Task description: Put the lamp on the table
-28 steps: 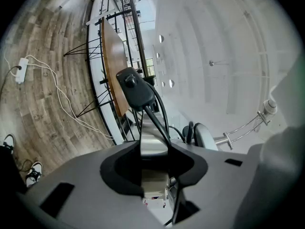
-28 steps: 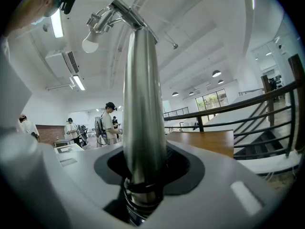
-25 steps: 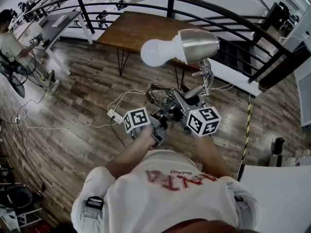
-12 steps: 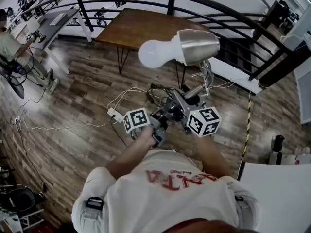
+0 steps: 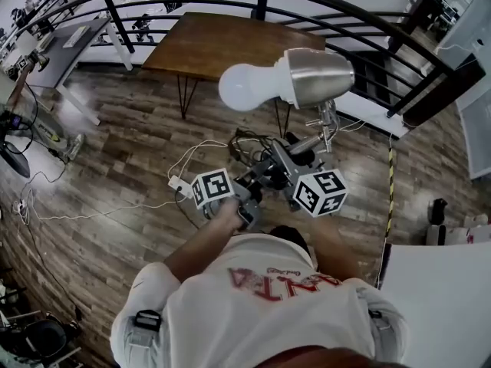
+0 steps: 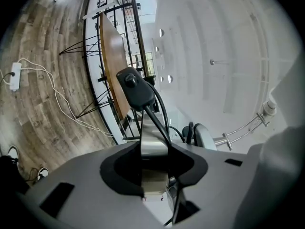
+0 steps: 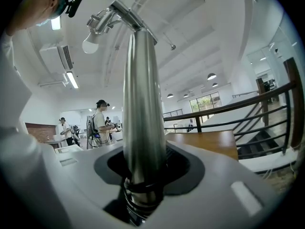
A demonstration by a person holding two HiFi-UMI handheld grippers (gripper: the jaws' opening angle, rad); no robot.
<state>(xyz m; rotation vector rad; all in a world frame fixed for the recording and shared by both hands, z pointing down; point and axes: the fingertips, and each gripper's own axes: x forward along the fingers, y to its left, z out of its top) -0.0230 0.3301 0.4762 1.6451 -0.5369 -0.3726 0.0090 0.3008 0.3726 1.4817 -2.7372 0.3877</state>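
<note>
Lamp (image 5: pixel 295 79) is being held up in the air over the wood floor (image 5: pixel 115 144) with both grippers. It's not on the table (image 5: pixel 222 44) yet; the brown tabletop is sitting beyond it, up by the black railing (image 5: pixel 345 10).

Starting on the left, a white power strip (image 5: pixel 181 184) is lying on the planks with its cords trailing off. Next over, the left gripper (image 5: pixel 253 194) is clamping down on a flat metal piece at the lamp's lower end. In the left gripper view that piece is sitting right between the jaws, with the black cord (image 6: pixel 161 113) and its inline switch (image 6: pixel 135 87) running up past it.

In the middle, the white bulb (image 5: pixel 245 87) is sticking out of the brushed-metal shade (image 5: pixel 322 73), pointing left, well above both grippers.

On the right, the right gripper (image 5: pixel 295 167) is squeezing the lamp's tapered silver stem (image 7: pixel 140 104), jaws pressing on either side of it just above the spring (image 7: pixel 140 202) at the bottom. The right gripper view is also catching a few people (image 7: pixel 101 120) standing around in the background.
</note>
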